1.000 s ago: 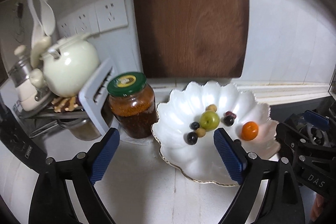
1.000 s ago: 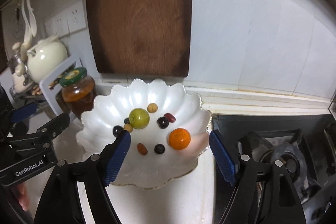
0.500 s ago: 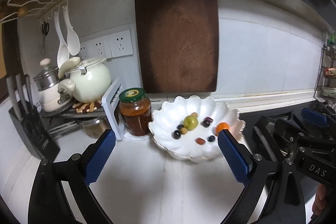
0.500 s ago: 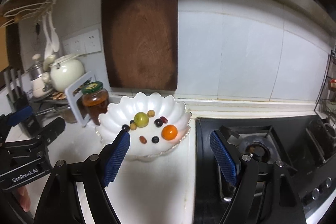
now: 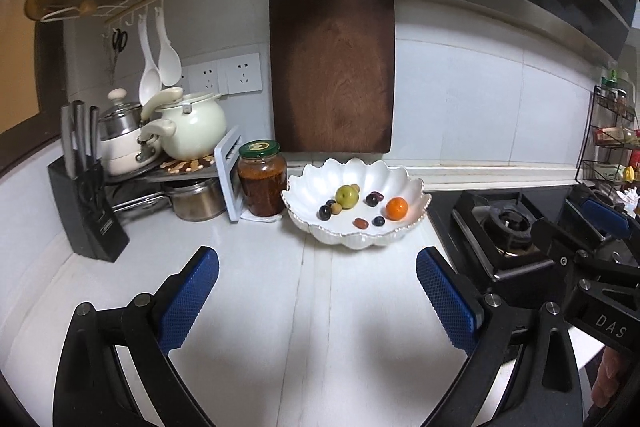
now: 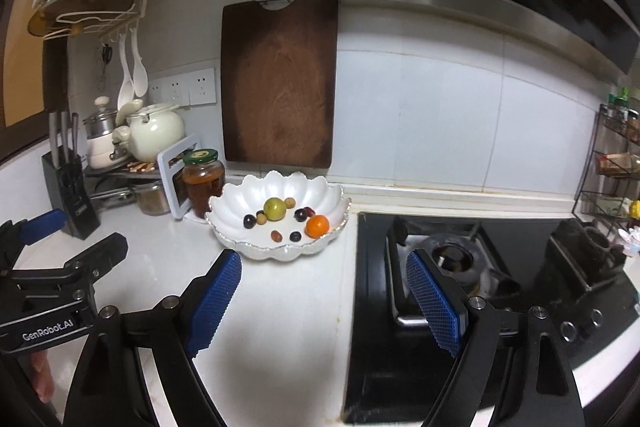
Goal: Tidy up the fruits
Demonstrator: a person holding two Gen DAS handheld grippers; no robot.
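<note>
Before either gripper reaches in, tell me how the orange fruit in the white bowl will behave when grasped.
The orange fruit looks round and smooth, so it will probably roll if nudged. It lies loose in the scalloped white bowl, apart from the other fruits, so it probably lifts free. It looks small, likely light.

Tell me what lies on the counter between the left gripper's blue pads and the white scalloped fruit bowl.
Nothing: the left wrist view shows only bare white countertop between the open left gripper and the white scalloped bowl.

Both wrist cameras look forward and slightly down across the tabletop (image 5: 248,291) from well back; the left view faces the fruit bowl (image 5: 304,187), the right the stove edge (image 6: 360,307), sharing bowl and cutting board (image 6: 280,83).
</note>
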